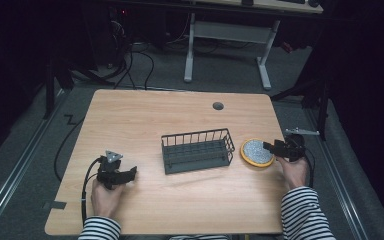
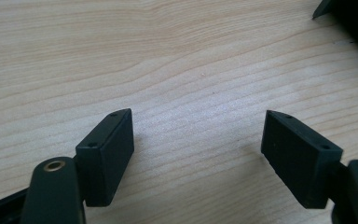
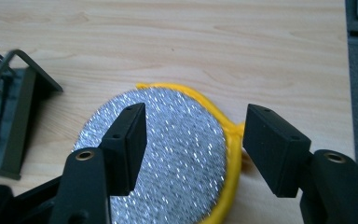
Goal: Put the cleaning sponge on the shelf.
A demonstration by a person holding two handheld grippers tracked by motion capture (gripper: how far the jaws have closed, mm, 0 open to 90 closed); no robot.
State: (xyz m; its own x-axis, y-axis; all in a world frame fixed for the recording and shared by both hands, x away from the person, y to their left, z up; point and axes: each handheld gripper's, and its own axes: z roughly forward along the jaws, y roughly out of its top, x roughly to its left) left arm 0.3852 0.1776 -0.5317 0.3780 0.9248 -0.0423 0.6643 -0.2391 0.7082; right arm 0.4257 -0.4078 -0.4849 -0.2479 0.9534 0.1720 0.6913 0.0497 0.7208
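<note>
A round scouring pad (image 1: 256, 152) with a glittery silver face and yellow rim lies flat on the wooden table (image 1: 145, 112), right of a dark wire basket (image 1: 197, 149). My right gripper (image 1: 270, 147) hovers over the pad's right edge, open; its jaws straddle the pad (image 3: 168, 149), one over the silver face, the other past the yellow rim. My left gripper (image 1: 131, 173) rests near the table's front left, open, with bare wood (image 2: 196, 84) between its jaws.
The basket (image 3: 9, 116) stands empty at the table's middle. A round cable hole (image 1: 218, 106) sits near the far edge. Beyond the table are a white desk frame (image 1: 227, 35) and cables on grey floor.
</note>
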